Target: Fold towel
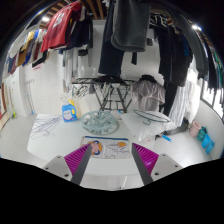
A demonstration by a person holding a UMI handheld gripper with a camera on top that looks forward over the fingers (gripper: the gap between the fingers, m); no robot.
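A small printed towel (112,149), white and pale blue with a cartoon figure on its left side, lies flat on the white table (60,142). It sits just ahead of my gripper (112,160) and between the fingers' tips. The fingers, with magenta pads (80,158), are spread wide apart and hold nothing. The left pad's tip is close to the towel's left edge, the right pad (145,157) is near its right edge.
Beyond the towel stands a round glass dish (101,121). A blue bottle (69,112) stands at the far left, a clear item (45,124) near it, a blue object (166,138) at the right. Behind are a drying rack (112,93) and hanging clothes (128,30).
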